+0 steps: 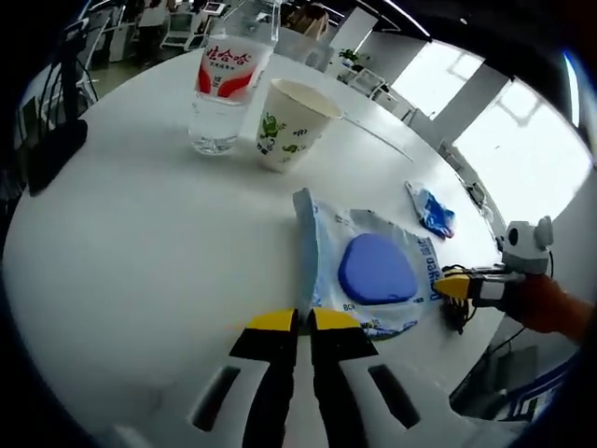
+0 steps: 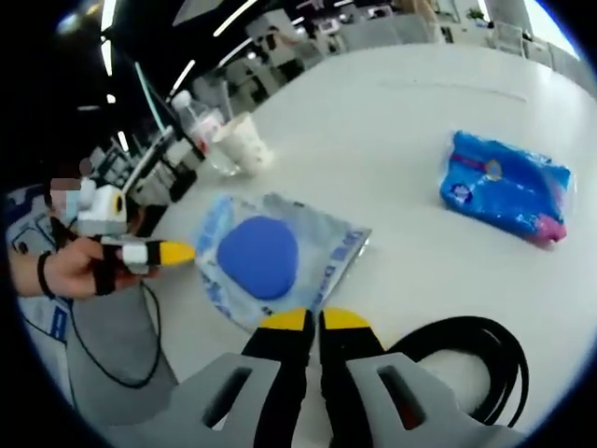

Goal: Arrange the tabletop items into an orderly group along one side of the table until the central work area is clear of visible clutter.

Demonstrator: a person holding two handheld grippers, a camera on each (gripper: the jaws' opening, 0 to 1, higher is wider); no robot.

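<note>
Grippers at clear pouch (image 1: 373,271) – both sets of jaws closed, holding nothing.
Left gripper (image 1: 298,320) and right gripper (image 2: 314,320) flank it; bottle (image 1: 222,89) beside cup (image 1: 288,124).

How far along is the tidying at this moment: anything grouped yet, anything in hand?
Done: the water bottle and paper cup stand together at the far side. In hand: both grippers, left and right, are shut on edges of the clear packet with the blue pad. Left: the packet, the blue wrapper and the black cable lie spread out.
</note>
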